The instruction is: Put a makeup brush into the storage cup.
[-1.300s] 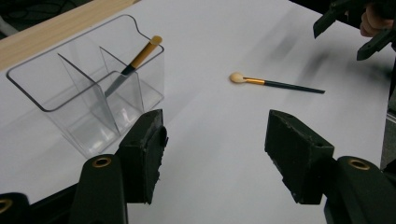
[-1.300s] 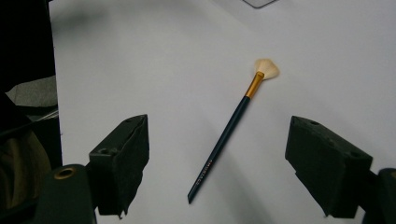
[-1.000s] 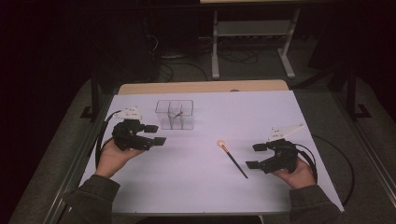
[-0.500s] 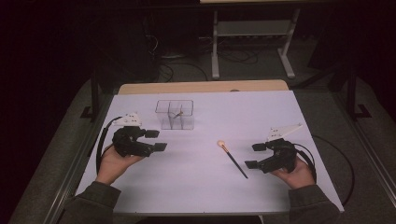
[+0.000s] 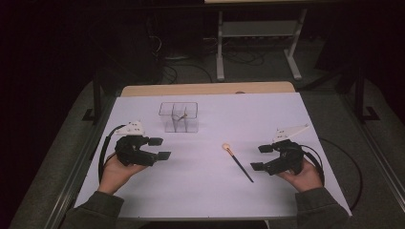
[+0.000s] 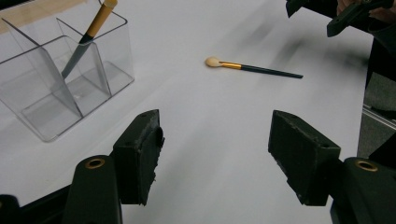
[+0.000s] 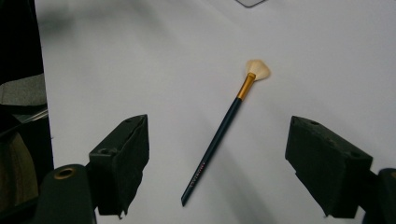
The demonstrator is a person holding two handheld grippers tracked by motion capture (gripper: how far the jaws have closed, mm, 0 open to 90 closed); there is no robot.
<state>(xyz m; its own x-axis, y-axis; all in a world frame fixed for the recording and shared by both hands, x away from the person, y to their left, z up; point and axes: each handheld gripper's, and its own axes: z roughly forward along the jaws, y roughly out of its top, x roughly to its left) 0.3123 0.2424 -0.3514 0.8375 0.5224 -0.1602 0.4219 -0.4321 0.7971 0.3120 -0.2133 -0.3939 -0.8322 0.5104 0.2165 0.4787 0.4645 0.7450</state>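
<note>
Two grippers: I hold one in each hand, low over the white table point(image 5: 205, 191).
Left gripper point(image 5: 160, 148): it sits at the left side of the table, in front of the clear box. Its jaws are wide apart and have just been opening a bit more. Nothing is between them.
Right gripper point(image 5: 261, 157): it sits at the right side of the table. Its jaws are wide apart too, with nothing pressed in them.
Loose brush point(image 5: 237, 162): I see a makeup brush with a dark handle, a gold band and a pale fluffy tip. It lies flat on the table, just beside the right gripper and well apart from the left one. In the right gripper view the loose brush point(image 7: 225, 131) lies on the table out ahead of the open jaws, and they do not touch it. The fluffy tip points away from me.
Clear box point(image 5: 179, 117): it is a see-through holder with walls that split it into parts. It stands near the far middle of the table.
Brush in the box point(image 6: 87, 36): a second brush leans inside the clear box point(image 6: 46, 93), tilted, with its gold end sticking up over the rim.
</note>
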